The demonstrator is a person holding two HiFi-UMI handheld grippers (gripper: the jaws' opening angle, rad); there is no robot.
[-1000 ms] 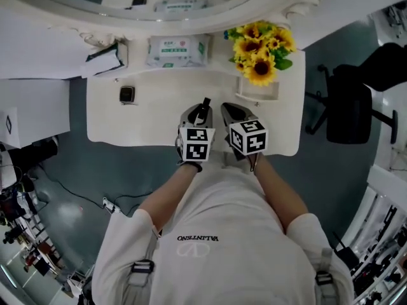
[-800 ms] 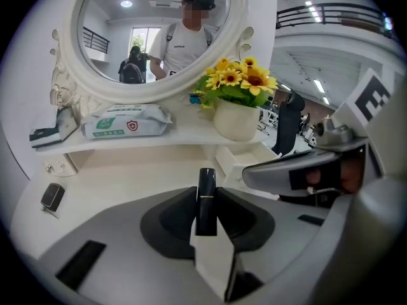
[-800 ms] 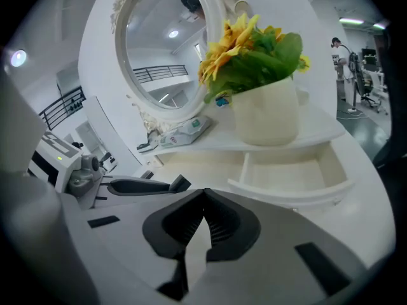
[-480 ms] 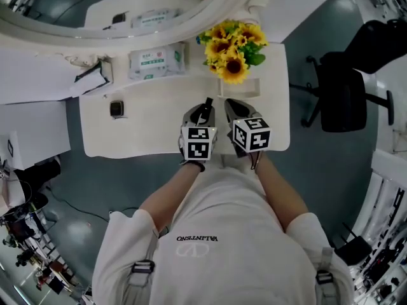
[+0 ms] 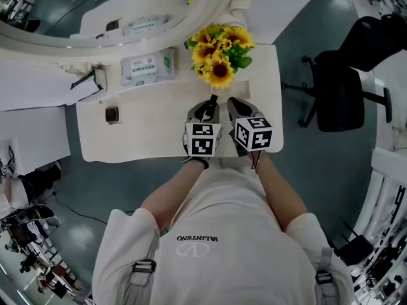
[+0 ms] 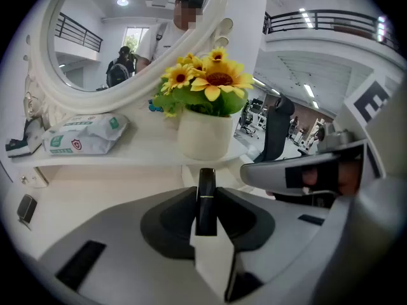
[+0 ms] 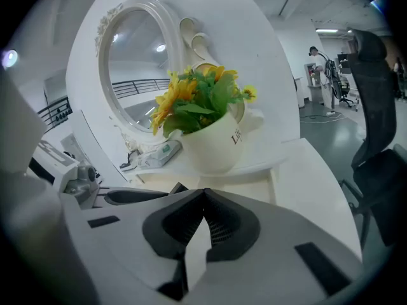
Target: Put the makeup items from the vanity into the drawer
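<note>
My left gripper (image 5: pixel 207 108) (image 6: pixel 205 194) is shut on a slim black lipstick tube (image 6: pixel 205 202), which stands up between the pads; its tip (image 5: pixel 212 99) pokes out toward the flowers. Beside it on the right, my right gripper (image 5: pixel 238 109) (image 7: pixel 203 194) is shut with nothing in it. Both hover over the right part of the white vanity top (image 5: pixel 146 135), just in front of the sunflower pot (image 5: pixel 217 61) (image 6: pixel 205 134) (image 7: pixel 215 146). A small square dark item (image 5: pixel 112 114) (image 6: pixel 27 207) lies on the vanity's left part.
A pack of wet wipes (image 5: pixel 147 66) (image 6: pixel 82 134) lies on the raised back shelf under the oval mirror (image 5: pixel 114 24). A dark-edged flat item (image 5: pixel 88 82) sits at the shelf's left end. A black office chair (image 5: pixel 346 94) stands right of the vanity.
Both grippers have moved together toward the right and back of the vanity, closer to the sunflower pot. The lipstick stays held in the left gripper.
</note>
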